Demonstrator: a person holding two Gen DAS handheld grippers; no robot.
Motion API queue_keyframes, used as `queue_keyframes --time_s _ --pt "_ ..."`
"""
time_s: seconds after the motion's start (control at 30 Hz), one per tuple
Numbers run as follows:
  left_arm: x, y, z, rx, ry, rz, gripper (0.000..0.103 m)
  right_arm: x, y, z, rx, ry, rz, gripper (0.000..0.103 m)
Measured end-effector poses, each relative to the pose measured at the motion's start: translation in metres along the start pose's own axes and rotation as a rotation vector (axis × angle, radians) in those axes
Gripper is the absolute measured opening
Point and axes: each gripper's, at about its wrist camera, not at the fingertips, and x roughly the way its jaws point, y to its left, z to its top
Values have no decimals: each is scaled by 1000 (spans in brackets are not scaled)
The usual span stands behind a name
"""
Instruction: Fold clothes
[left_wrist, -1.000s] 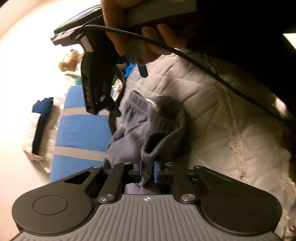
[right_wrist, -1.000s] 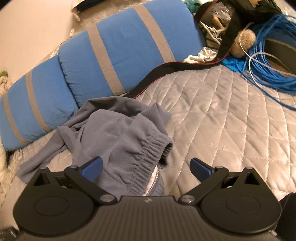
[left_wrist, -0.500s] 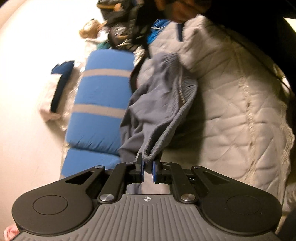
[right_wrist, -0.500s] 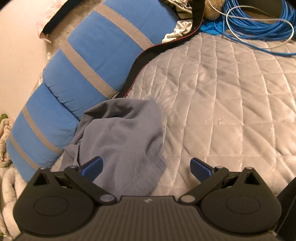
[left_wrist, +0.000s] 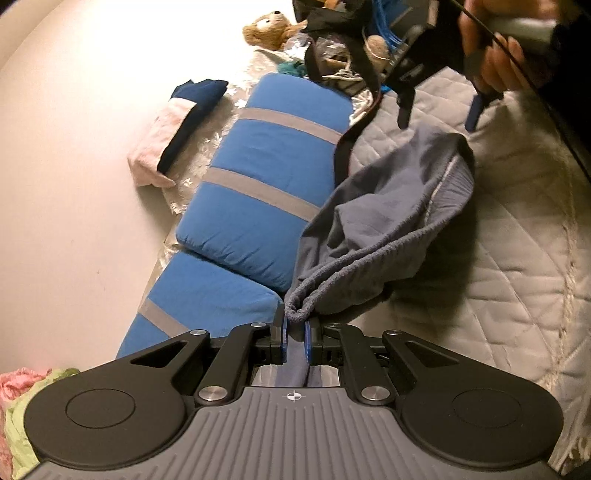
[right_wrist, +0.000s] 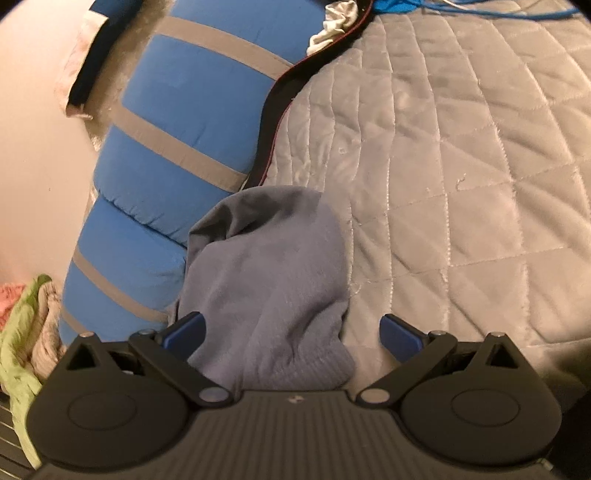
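Grey sweatpants (left_wrist: 384, 218) with a ribbed elastic waistband lie bunched on a quilted bedspread (left_wrist: 517, 258). My left gripper (left_wrist: 294, 334) is shut on the waistband's edge, which stretches away from it toward the far end. There my right gripper (left_wrist: 437, 112), held by a hand, hovers open just above the waistband. In the right wrist view the right gripper (right_wrist: 291, 328) is open, with the sweatpants (right_wrist: 269, 288) lying between and below its blue pads, not pinched.
A blue bolster with grey stripes (left_wrist: 266, 184) (right_wrist: 192, 122) runs along the bed's left side by the wall. A black strap (right_wrist: 277, 110), blue cables, a teddy bear (left_wrist: 273, 26) and folded clothes (left_wrist: 177, 125) lie beyond. Green and pink cloth (right_wrist: 26, 332) sits at left.
The left gripper pulled the waistband back, stretching the sweatpants out. The right gripper moved closer over the far end of the garment and stayed open.
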Motion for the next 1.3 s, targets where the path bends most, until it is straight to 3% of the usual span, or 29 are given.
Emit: queue_keyframes --time_s 0.23,0.33,0.4,0.47,0.63,0.73,0.77,0.8,0.93,1.0,1.1,1.17,1.23,1.27,1.3 --pt "12 11 0 -70 51 24 8 -2 -1 -5 18 -4 6 87" --pt "20 14 -1 -92 82 35 8 -12 -2 -10 6 -21 4 74" --pt "25 15 -3 -109 100 43 8 -18 -3 -13 -3 -33 2 58" --pt "29 16 -4 -121 115 49 8 -17 -3 -14 -27 -20 -37 49" --pt "36 22 -7 -142 126 47 8 -6 -4 -13 -52 14 -103 42" --pt "38 24 -7 -151 125 43 8 9 -6 -13 -34 49 -108 31" --pt "38 25 -7 -155 125 40 8 14 -6 -13 -26 63 -103 22" --pt "38 25 -8 -159 123 38 8 18 -5 -14 -30 79 -88 6" --pt "35 26 -9 -157 109 27 8 8 13 -11 -150 49 -137 4" --pt "30 23 -10 -133 94 21 8 -10 25 -3 -226 -12 -160 3" --pt "20 12 -10 -65 61 0 8 -40 48 1 -396 -170 -262 1" --pt "14 4 -10 -10 43 -21 8 -49 54 2 -455 -220 -325 4" --pt "9 -4 -11 31 27 -54 8 -52 52 0 -441 -213 -332 13" --pt "7 -7 -11 40 26 -64 8 -51 49 -2 -415 -189 -315 41" --pt "5 -10 -11 48 24 -68 8 -51 46 -5 -390 -166 -297 55"
